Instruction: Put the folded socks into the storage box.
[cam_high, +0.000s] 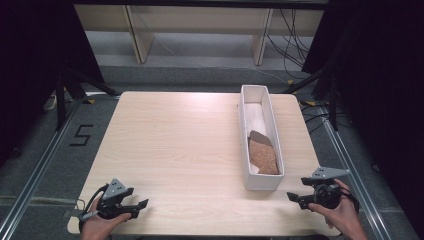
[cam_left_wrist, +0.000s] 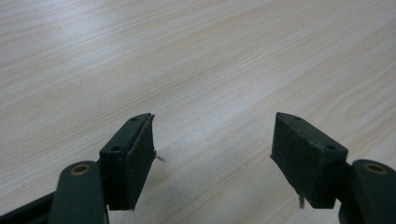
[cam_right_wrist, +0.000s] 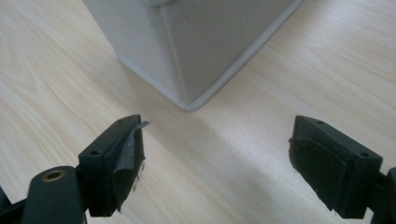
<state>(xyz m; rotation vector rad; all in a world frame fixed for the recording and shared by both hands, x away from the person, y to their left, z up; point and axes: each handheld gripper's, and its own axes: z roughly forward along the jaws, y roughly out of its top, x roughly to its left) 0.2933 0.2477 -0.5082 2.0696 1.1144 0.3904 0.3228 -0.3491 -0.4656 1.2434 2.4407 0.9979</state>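
A long white rectangular bin (cam_high: 273, 135) lies on the right half of the light wooden table (cam_high: 180, 150), running front to back. Inside its near half rests a brown speckled flat piece (cam_high: 263, 155) with a darker corner at its far end. My left gripper (cam_high: 141, 208) is held low at the table's front left corner, open and holding nothing; the left gripper view has its jaws wide apart (cam_left_wrist: 212, 154) over bare wood. My right gripper (cam_high: 293, 198) sits at the front right, open, its jaws (cam_right_wrist: 217, 163) pointing at the bin's near corner (cam_right_wrist: 187, 93), a short gap away.
Black curtains hang at both sides. Past the far table edge stand pale wooden frame legs (cam_high: 137, 35) and loose cables (cam_high: 292, 45) on a grey floor. A "5" mark (cam_high: 81, 135) is on the floor left of the table. The table's left and middle are bare wood.
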